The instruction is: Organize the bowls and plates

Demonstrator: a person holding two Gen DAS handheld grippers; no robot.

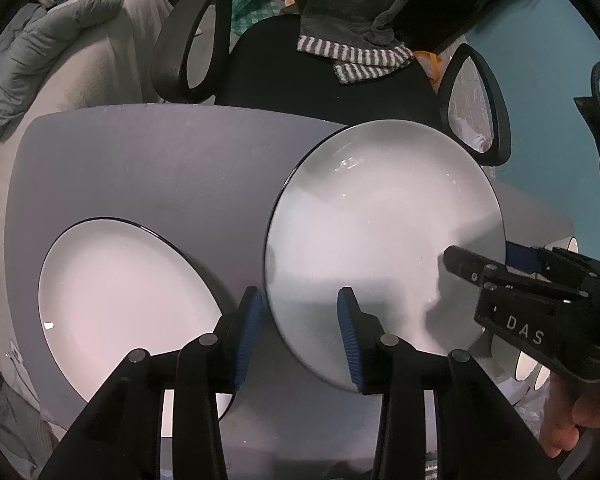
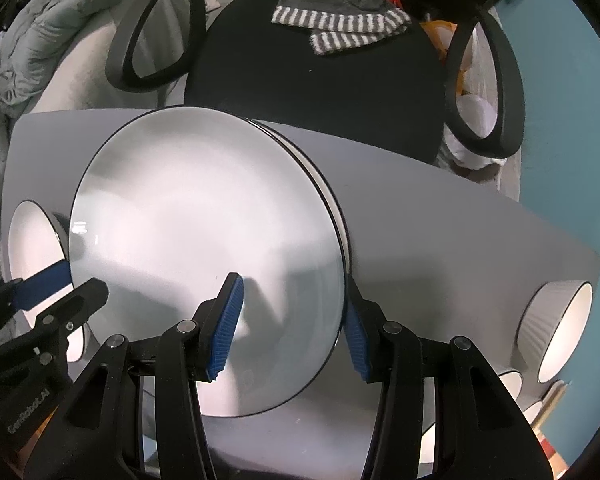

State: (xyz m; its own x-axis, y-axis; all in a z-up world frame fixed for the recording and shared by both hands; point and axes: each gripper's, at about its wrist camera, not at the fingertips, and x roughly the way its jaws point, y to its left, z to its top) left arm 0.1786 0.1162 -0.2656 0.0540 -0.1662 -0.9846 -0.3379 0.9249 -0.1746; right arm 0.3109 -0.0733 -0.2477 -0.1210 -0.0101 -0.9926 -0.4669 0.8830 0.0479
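Blue pads (image 1: 248, 328) of my left tool (image 1: 300, 300) straddle the near rim of the plate (image 1: 380, 220), one over its face and one just outside the edge; they look parted and not pressing. My right tool (image 2: 292, 296) straddles the opposite rim the same way, but I cannot tell whether it is pinching or only bracketing. The plate sits over a lower plate (image 2: 332, 200) near the far edge of the surface (image 1: 160, 168), and I cannot see whether it is fully resting on it. My worry is that if it is not seated and one tool lets go first, the glossy plate could tip or slide off the lower one toward the far edge. Pulling the tools away sideways could also drag the rim along, so I judge a straight lift safest. A spare plate (image 1: 120, 300) lies close on the left and a bowl (image 2: 560, 328) on the right; either could be clipped. Readable writing: "DAS" on the right tool's body, "GenRobot.AI" on the left's.
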